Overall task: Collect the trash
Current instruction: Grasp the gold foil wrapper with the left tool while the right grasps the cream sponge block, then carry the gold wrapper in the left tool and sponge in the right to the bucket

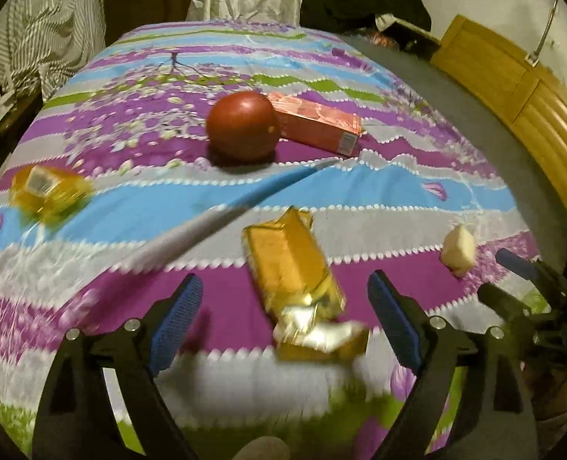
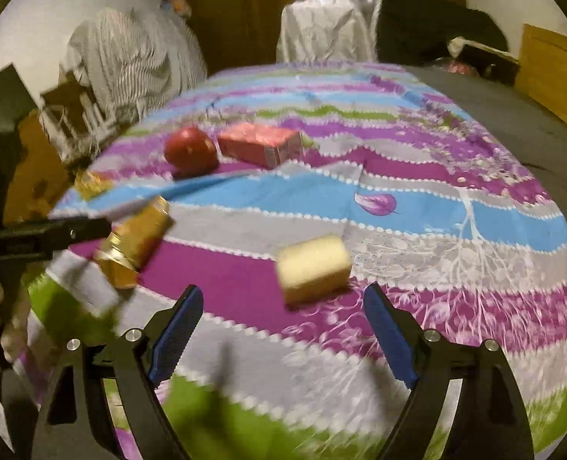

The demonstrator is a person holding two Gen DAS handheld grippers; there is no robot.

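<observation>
We had both grippers wide open, nothing held. Left gripper (image 1: 285,287): gold foil wrapper (image 1: 295,268) lay between its jaws on the striped bedsheet (image 1: 379,199). Right gripper (image 2: 283,299): pale sponge block (image 2: 313,267) sat just ahead, between its fingertips. Red apple (image 1: 242,125) and pink carton (image 1: 318,120) lay well beyond.

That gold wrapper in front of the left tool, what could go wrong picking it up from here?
1. The gold wrapper lies skewed between the open fingers of the left tool, so closing now may pinch only a crinkled end and let it slip.
2. The bedsheet is soft and creased; low fingertips could snag fabric.
3. The pale sponge block sits just ahead of the open right tool and could get nudged.
</observation>
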